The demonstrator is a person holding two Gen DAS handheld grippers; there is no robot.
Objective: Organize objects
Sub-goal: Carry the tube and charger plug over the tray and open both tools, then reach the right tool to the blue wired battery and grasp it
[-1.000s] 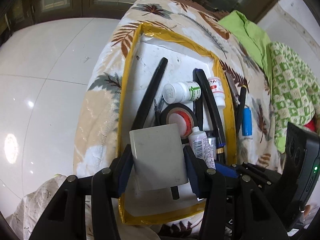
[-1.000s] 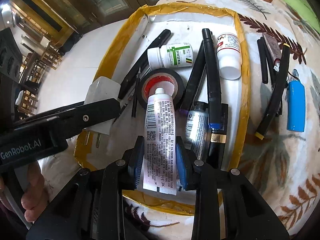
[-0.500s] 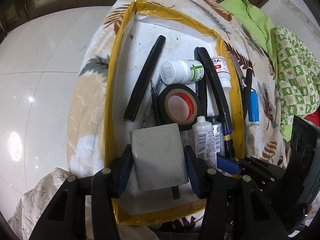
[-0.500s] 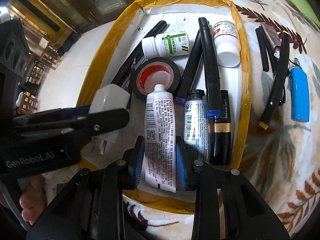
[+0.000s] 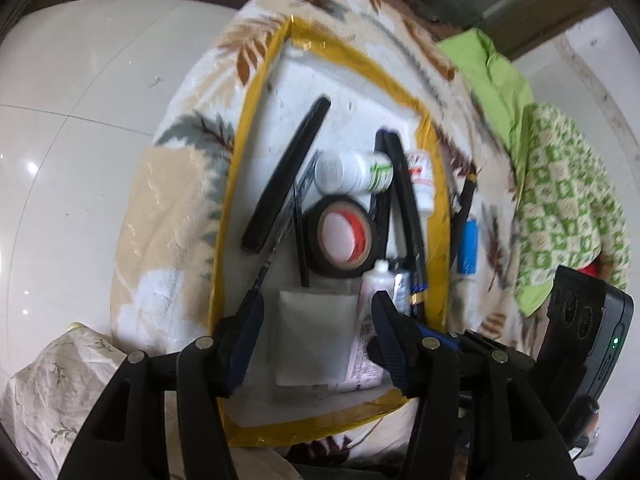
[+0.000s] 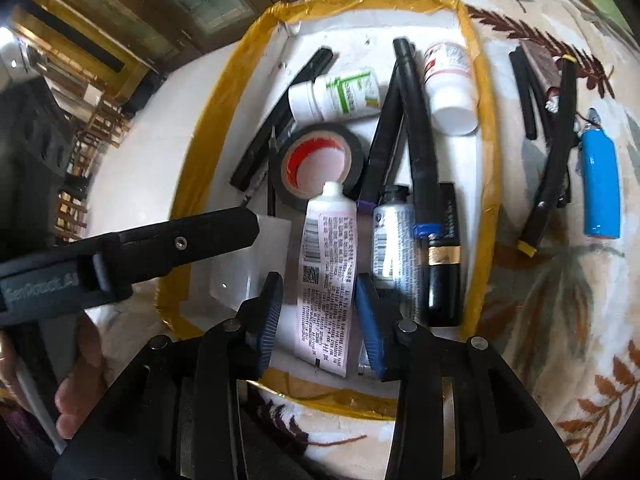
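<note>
White plug adapter [image 5: 316, 336] lies flat on the floor of the yellow-edged tray [image 5: 256, 92], between the fingers of the left gripper [image 5: 318, 334], which have just been opening and stand clear of its sides. Beside it the pink-white tube [image 6: 326, 280] lies in the same tray, its cap touching the black tape roll [image 6: 320, 164]. The right gripper [image 6: 318, 320] has also just been opening, and its fingers stand apart on both sides of the tube without pressing it.

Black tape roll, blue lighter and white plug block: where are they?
Black tape roll [image 6: 320, 164]: right wrist view, its dark rim.
Blue lighter [image 6: 600, 184]: right wrist view, mid-body.
White plug block [image 5: 316, 336]: left wrist view, flat face.
</note>
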